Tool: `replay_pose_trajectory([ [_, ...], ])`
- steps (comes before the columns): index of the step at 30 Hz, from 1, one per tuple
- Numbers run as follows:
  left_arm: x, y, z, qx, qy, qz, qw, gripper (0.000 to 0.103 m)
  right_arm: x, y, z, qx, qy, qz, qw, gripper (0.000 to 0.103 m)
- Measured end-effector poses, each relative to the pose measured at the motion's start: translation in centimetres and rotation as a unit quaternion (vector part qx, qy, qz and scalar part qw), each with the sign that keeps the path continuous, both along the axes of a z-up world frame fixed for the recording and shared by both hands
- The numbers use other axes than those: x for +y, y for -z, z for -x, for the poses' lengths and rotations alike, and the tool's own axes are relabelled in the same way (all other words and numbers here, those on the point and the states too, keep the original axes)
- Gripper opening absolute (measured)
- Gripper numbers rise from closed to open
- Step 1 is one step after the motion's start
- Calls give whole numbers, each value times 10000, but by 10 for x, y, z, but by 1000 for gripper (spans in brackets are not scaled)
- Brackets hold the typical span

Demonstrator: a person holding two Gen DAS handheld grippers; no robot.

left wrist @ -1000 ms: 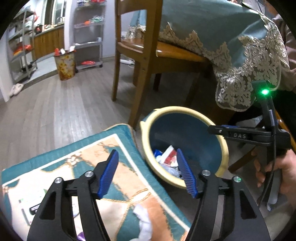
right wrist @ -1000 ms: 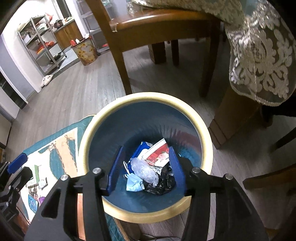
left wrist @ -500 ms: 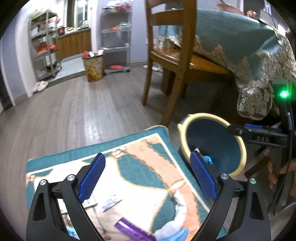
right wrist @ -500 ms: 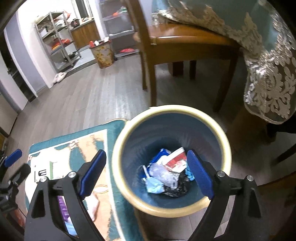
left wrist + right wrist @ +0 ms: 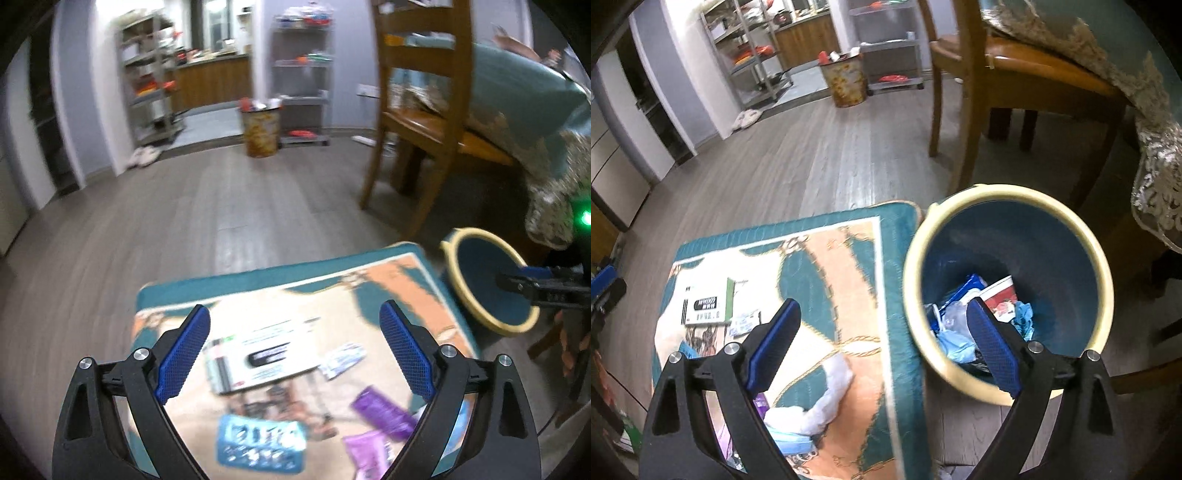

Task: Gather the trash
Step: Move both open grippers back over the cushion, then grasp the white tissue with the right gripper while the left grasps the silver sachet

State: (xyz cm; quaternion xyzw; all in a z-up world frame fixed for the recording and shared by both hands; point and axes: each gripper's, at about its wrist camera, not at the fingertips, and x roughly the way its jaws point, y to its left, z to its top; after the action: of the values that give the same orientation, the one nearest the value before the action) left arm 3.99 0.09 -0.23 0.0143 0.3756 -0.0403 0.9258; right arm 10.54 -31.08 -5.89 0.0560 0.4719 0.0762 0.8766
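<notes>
With earlier scraps already in the blue bin (image 5: 1067, 258) beside the rug (image 5: 849, 266), we swung our left gripper (image 5: 295, 354) and right gripper (image 5: 882, 347), jaws just spread wide and empty, back over the white box (image 5: 266, 354), purple wrappers (image 5: 384, 410) and crumpled tissue (image 5: 827, 391) awaiting collection.

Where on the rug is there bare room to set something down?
Bare: the rug's far strip, between the white box and the blue bin, past the white wad. Crowded: the near end, with the purple wrappers and blue packet.
</notes>
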Motion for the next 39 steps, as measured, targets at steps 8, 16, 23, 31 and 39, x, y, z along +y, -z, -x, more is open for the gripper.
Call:
replay_pose_trajectory([
  [8,47,45,14,496,-499,-319,9970,94,29,25,14,482,-139,-8,9987,90],
  [16,59,72,17,934,-712,-74,9931,94,61,44,23,682,-514,344,9957,90],
  [23,51,75,11,953,-624,-39,9935,94,64,68,23,1056,-560,427,9919,70],
  [31,15,79,-6,933,-89,-79,9956,94,67,84,16,1294,-836,608,9862,12],
  [39,-14,83,-14,1004,324,-199,9942,94,52,62,4,988,-741,91,9923,3],
])
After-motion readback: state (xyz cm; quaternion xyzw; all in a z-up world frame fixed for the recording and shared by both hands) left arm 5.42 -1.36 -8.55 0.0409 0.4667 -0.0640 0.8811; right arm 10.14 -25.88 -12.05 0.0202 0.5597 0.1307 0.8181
